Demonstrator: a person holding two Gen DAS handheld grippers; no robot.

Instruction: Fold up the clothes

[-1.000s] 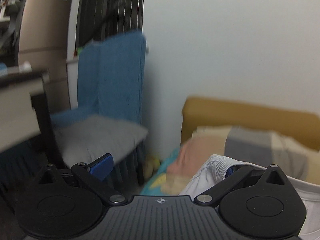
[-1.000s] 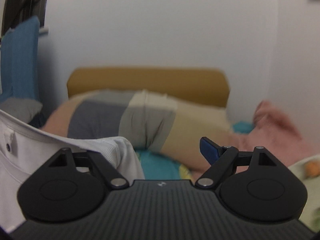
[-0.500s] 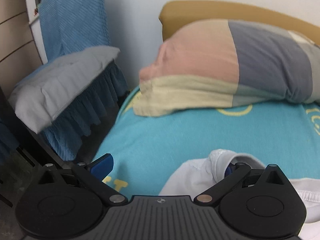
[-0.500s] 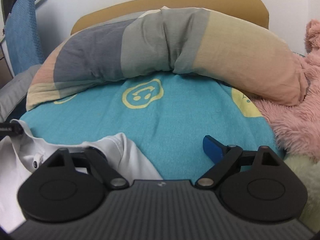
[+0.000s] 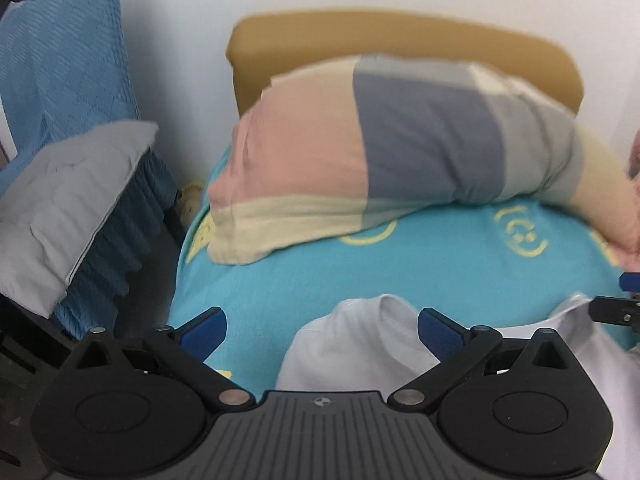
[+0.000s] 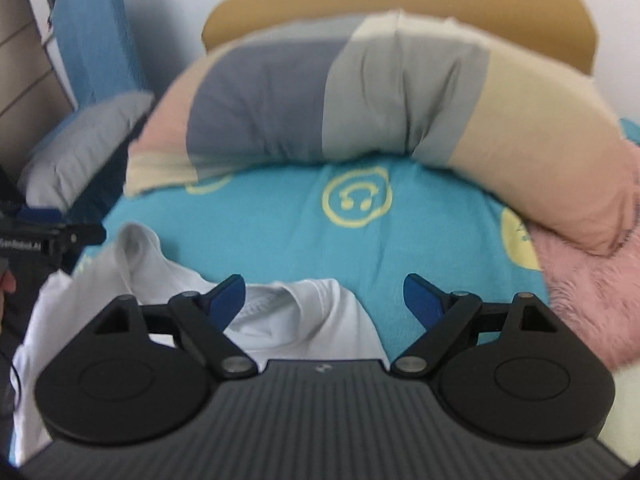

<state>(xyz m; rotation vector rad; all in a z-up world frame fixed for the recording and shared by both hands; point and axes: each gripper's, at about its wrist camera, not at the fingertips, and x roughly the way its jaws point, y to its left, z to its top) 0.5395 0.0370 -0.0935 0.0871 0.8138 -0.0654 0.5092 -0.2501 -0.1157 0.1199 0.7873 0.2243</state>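
A white shirt (image 5: 360,344) lies crumpled on the turquoise bed sheet (image 5: 440,272), collar end toward the pillow. My left gripper (image 5: 322,328) hovers open just above its left shoulder, both blue fingertips (image 5: 204,326) clear of the cloth. In the right wrist view the shirt (image 6: 304,312) spreads from the neck opening out to a raised sleeve on the left. Over the neck area my right gripper (image 6: 326,298) is open and holds nothing. Each gripper shows at the edge of the other's view: the right gripper (image 5: 618,308), the left gripper (image 6: 52,234).
A long striped pillow (image 6: 360,96) lies across the head of the bed against a tan headboard (image 6: 400,4). Pink plush fabric (image 6: 592,280) sits at the right. Left of the bed are a grey cushion (image 5: 60,208) and a blue knitted blanket (image 5: 60,64).
Both grippers came down from facing the wall to just over the bed. The shirt that draped over each inner finger now rests on the sheet, fingers free.
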